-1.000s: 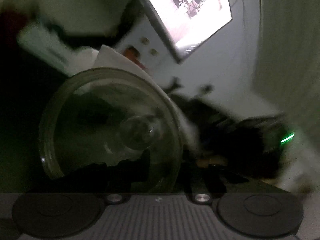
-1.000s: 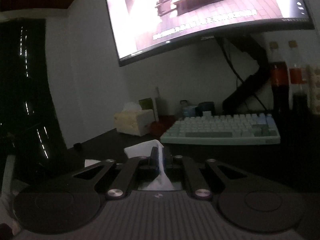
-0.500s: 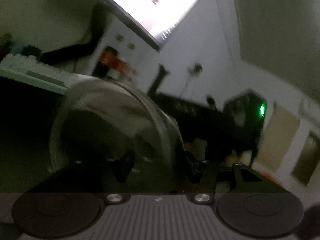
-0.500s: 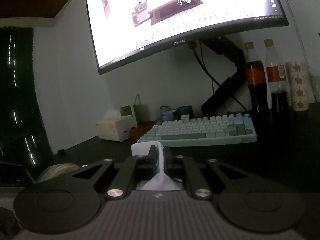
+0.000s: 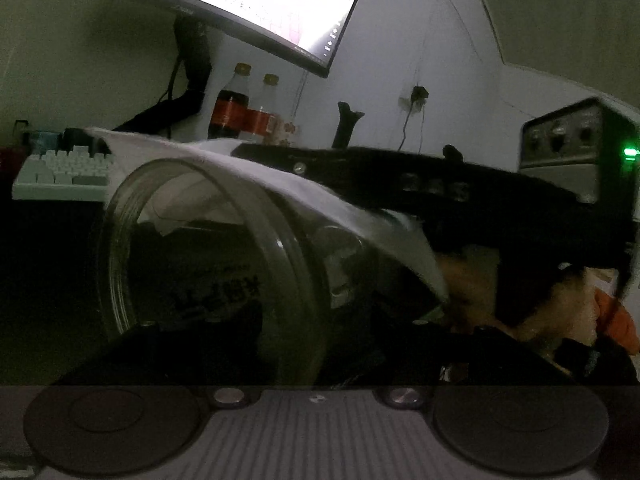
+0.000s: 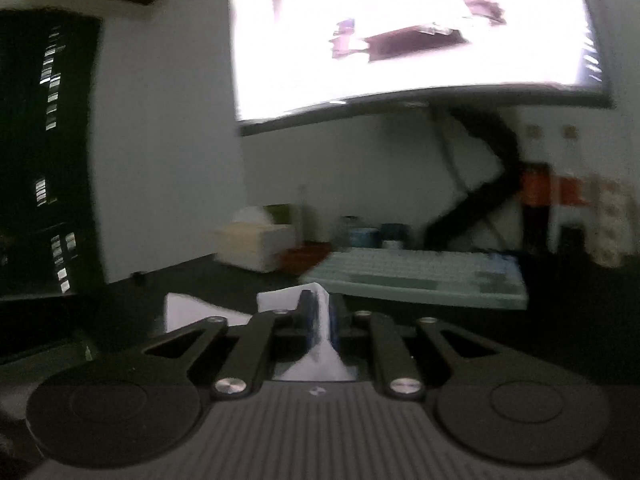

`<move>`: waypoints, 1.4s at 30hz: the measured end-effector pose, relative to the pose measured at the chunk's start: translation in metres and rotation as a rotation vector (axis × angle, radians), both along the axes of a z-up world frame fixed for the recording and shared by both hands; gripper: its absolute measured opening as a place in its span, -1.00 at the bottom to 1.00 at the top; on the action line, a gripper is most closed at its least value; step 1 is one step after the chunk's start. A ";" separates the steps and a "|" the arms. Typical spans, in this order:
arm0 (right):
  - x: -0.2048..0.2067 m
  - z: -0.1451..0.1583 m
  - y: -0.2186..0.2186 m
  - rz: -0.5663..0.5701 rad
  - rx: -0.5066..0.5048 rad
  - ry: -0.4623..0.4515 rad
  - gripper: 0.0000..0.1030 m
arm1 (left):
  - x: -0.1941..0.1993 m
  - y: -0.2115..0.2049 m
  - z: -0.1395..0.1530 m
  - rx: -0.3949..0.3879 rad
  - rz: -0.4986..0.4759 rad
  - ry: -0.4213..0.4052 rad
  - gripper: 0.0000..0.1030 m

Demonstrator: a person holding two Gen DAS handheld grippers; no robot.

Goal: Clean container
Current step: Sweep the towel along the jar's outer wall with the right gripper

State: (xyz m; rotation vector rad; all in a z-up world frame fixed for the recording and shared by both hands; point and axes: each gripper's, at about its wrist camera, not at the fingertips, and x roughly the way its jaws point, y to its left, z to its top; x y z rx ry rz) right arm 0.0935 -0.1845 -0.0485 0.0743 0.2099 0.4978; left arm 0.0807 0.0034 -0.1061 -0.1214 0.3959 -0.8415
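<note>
Your left gripper: clamped on the jar, a clear glass container lying on its side, mouth toward the keyboard; the fingers are dark and partly hidden behind the glass.
Your right gripper: jaws pinched together on a white tissue, which sticks up between the fingertips and spreads out below them.
In the left view, the tissue drapes over the jar's upper side, with the right gripper's black body just beyond it.
Desk: dark; bears the keyboard, a tissue box and two cola bottles.
Monitor: lit, above the keyboard.
</note>
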 end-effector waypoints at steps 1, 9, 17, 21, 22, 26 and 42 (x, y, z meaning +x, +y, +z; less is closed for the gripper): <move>0.007 -0.001 -0.005 -0.052 0.015 0.027 -0.73 | 0.000 -0.001 0.001 0.005 0.007 0.004 0.12; -0.018 0.004 0.012 0.060 0.029 0.000 -0.70 | -0.004 -0.016 0.018 0.100 0.095 0.045 0.68; -0.005 0.010 -0.005 0.011 -0.008 0.058 -0.76 | -0.012 -0.025 0.030 0.225 0.121 0.098 1.00; -0.012 0.012 -0.002 -0.028 -0.061 0.052 -0.76 | -0.016 -0.035 0.035 0.348 0.165 0.092 1.00; -0.016 0.014 0.001 -0.036 -0.084 0.048 -0.77 | -0.018 -0.038 0.036 0.382 0.173 0.086 1.00; -0.028 0.018 0.009 0.025 -0.089 0.040 -0.77 | -0.026 -0.046 0.034 0.462 0.186 0.062 1.00; -0.038 0.017 0.016 0.120 -0.053 -0.007 -0.77 | -0.033 -0.054 0.030 0.512 0.191 0.020 1.00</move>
